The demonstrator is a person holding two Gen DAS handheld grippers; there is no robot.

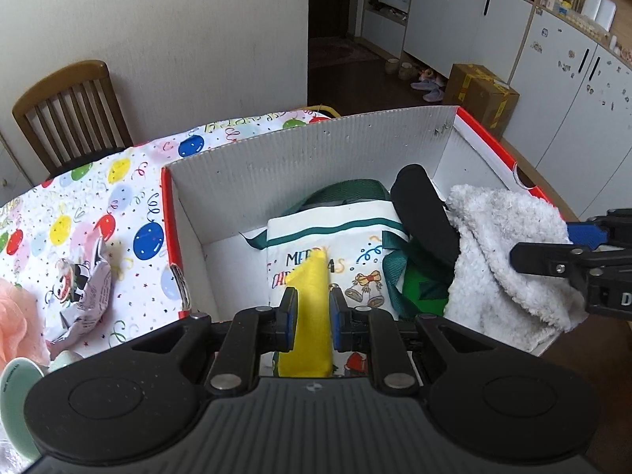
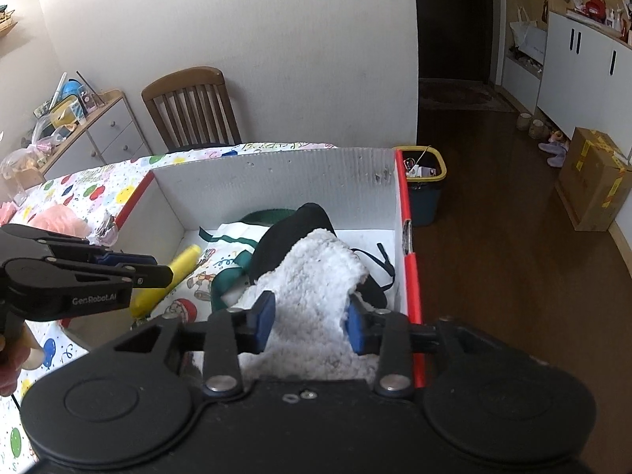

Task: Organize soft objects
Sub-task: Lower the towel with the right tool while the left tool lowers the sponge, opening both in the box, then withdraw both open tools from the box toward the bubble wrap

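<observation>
A white cardboard box (image 1: 316,150) with red edges stands on the table; it also shows in the right wrist view (image 2: 276,181). Inside lie a folded Christmas tote bag (image 1: 355,252) with green straps, a black soft item (image 1: 426,213) and a white fluffy cloth (image 1: 501,260). My left gripper (image 1: 312,316) is shut on a yellow cloth (image 1: 310,308) and holds it over the bag inside the box; the yellow cloth also shows in the right wrist view (image 2: 173,272). My right gripper (image 2: 310,316) is shut on the white fluffy cloth (image 2: 316,284) at the box's right side.
The table has a balloon-print cover (image 1: 98,197). On it, left of the box, lie a crumpled printed wrapper (image 1: 91,292), a pink fluffy item (image 1: 15,316) and a pale green cup (image 1: 19,391). A wooden chair (image 2: 189,106) stands behind the table. A bin (image 2: 424,181) stands on the floor.
</observation>
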